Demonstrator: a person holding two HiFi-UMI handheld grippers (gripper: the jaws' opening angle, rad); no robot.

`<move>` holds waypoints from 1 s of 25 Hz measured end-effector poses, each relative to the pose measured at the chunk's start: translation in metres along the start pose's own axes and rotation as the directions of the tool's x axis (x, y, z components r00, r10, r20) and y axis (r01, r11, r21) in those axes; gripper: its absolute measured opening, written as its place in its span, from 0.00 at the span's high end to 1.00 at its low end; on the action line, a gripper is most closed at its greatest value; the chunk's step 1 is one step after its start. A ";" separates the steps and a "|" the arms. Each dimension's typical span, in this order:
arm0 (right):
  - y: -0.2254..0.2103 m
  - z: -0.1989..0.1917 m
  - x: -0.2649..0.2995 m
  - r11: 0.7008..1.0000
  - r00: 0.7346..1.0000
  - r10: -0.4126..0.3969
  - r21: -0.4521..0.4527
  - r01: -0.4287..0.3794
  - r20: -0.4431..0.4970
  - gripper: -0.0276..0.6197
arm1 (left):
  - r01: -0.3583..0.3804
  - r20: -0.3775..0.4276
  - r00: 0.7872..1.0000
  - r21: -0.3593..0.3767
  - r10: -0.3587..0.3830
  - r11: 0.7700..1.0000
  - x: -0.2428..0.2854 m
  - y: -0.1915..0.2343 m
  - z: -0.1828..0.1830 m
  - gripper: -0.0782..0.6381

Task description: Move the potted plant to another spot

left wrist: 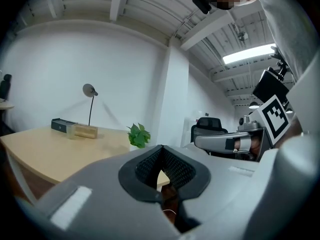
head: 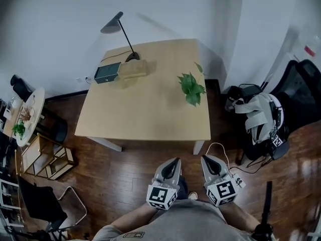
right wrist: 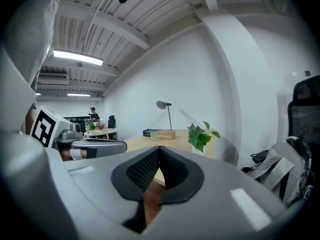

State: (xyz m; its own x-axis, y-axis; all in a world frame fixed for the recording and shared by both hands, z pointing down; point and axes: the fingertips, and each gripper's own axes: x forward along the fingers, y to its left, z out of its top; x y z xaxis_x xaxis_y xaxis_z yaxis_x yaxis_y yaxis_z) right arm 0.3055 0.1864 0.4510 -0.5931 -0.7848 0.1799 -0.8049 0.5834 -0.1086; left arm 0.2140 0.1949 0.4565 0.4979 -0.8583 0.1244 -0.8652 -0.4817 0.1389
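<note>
On the wooden bench [head: 150, 109], near its right edge, the potted plant [head: 191, 88] stands, its pot apparently hidden under leaves. Well short of it, above the floor, the left gripper [head: 176, 160] and right gripper [head: 204, 158] keep fingers clenched on nothing.

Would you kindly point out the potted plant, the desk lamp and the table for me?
potted plant [head: 191, 88]: head view, on its green leaves.
desk lamp [head: 112, 24]: head view, on its dark shade.
table [head: 145, 112]: head view, on the bare middle of its top.
</note>
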 end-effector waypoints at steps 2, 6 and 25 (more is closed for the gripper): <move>-0.013 0.002 0.024 1.000 1.000 -0.021 0.001 0.021 -0.006 0.95 | 0.016 0.003 1.000 -0.005 -0.016 1.000 0.025 0.019 0.005 0.89; -0.039 0.024 0.075 0.998 0.998 -0.060 -0.021 0.060 -0.002 0.95 | 0.054 0.026 0.998 0.002 -0.054 0.999 0.079 0.058 0.027 0.89; -0.139 0.024 0.168 0.985 0.982 -0.170 0.013 0.172 -0.085 0.95 | 0.095 -0.119 0.988 -0.007 -0.095 0.995 0.218 0.120 -0.007 0.89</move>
State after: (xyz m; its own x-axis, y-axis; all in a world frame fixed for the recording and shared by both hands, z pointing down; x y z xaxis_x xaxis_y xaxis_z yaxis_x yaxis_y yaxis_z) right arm 0.3171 -0.0314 0.4725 -0.4436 -0.8518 0.2786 -0.8951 0.4371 -0.0887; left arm 0.2189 -0.0489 0.5074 0.5817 -0.7813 0.2264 -0.8134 -0.5602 0.1566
